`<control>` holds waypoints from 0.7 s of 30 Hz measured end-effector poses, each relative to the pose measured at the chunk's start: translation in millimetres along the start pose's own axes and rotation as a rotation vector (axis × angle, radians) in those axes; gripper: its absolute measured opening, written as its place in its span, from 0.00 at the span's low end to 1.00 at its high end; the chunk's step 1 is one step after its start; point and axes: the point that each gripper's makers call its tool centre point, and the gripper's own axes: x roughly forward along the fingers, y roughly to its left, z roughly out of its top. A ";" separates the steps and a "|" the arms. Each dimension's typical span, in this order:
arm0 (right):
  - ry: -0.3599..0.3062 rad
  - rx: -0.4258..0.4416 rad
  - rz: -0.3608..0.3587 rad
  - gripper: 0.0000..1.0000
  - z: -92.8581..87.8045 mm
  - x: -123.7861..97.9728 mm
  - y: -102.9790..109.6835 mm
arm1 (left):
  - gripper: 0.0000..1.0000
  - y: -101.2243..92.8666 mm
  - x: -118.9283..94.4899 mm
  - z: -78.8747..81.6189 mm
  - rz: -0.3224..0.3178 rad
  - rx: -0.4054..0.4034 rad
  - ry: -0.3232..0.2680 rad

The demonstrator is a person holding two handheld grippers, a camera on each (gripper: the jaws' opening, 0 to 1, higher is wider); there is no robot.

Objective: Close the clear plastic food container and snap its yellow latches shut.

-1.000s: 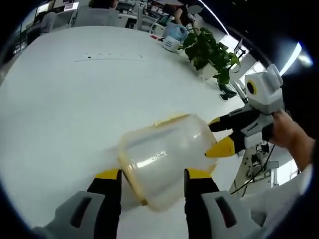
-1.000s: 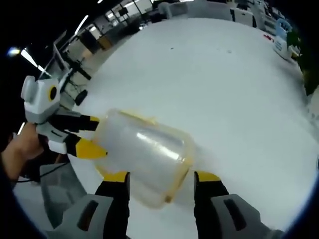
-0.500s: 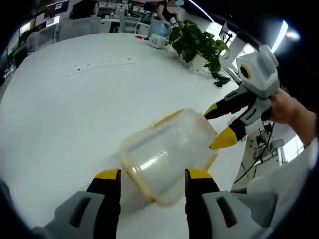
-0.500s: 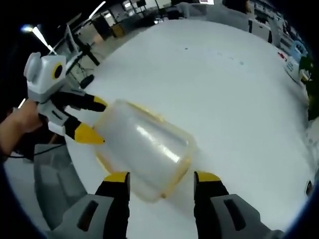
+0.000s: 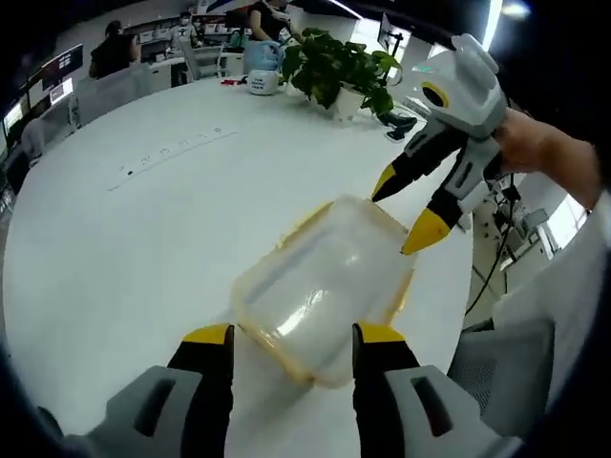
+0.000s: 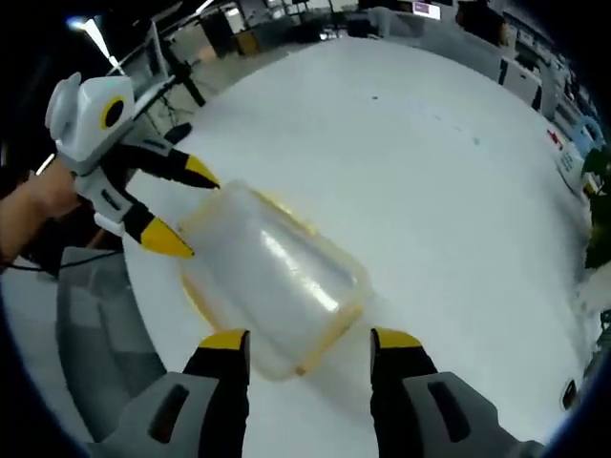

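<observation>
The clear plastic container [image 5: 325, 277] with a yellow rim rests on the white table [image 5: 124, 239]. In the left gripper view my left gripper [image 5: 291, 339] stands open, its jaws on either side of the container's near end and not pressing it. At the far end my right gripper [image 5: 406, 208] is open, with its yellow tips close to the far edge. The right gripper view mirrors this: the container [image 6: 272, 281] lies between the open jaws of the right gripper [image 6: 310, 339], and the left gripper [image 6: 183, 205] is open at the other end. The latches are hard to make out.
A potted plant [image 5: 339, 67] and a pale blue jug [image 5: 263, 62] stand at the table's far side. The table edge [image 5: 458, 305] runs just beyond the container, with a grey chair [image 6: 91, 324] below it. A hand [image 5: 549, 153] holds the right gripper.
Both views have tilted and swung, so the cameras moved. The container has stayed on the table. Each gripper's tips now sit slightly higher over the container's ends.
</observation>
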 end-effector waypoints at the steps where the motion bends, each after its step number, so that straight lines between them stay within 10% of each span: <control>1: 0.004 -0.011 0.001 0.50 -0.2 -0.5 -0.5 | 0.48 -0.4 0.1 1.5 -0.003 0.011 -0.008; 21: 0.033 -0.237 0.047 0.41 4.2 -4.0 10.9 | 0.49 -4.0 -7.3 11.9 -0.033 0.149 -0.037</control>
